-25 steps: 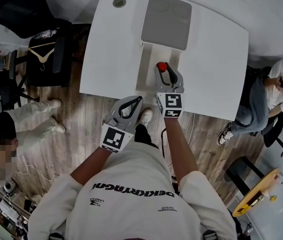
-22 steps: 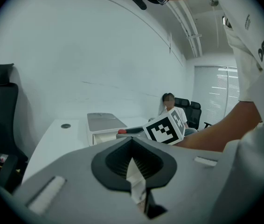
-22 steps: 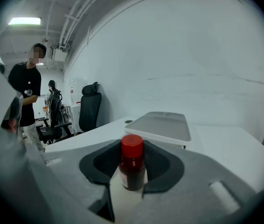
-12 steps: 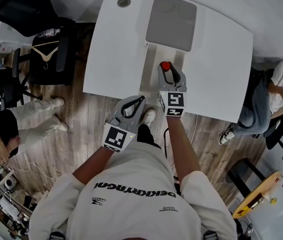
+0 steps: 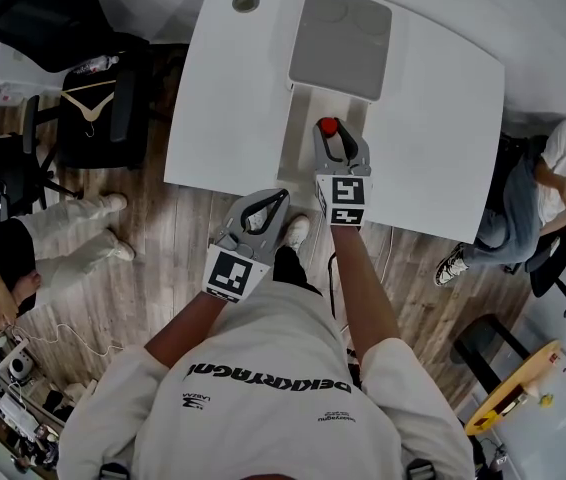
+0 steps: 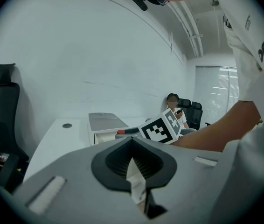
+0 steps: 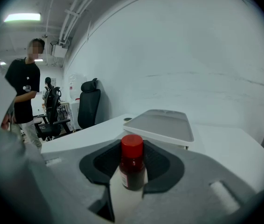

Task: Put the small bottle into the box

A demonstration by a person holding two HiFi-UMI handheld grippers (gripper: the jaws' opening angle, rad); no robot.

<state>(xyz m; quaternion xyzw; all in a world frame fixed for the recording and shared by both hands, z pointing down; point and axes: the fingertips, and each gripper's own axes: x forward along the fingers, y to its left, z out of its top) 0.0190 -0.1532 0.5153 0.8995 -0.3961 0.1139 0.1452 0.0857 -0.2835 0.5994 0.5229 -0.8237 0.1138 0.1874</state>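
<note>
The small bottle, dark with a red cap, stands upright between the jaws of my right gripper, which is shut on it. It hangs over the open white box, just short of the box's raised grey lid. The right gripper view shows the bottle in the right gripper with the lid beyond. My left gripper is shut and empty at the table's near edge. Its own view shows the left gripper tips meeting and the box ahead.
The white table has a round cable hole at its far left. A seated person is off the table's right side. Black chairs and another person are at the left, on wooden floor.
My right gripper has edged a little farther over the box with the bottle. The left gripper has stayed where it was.
</note>
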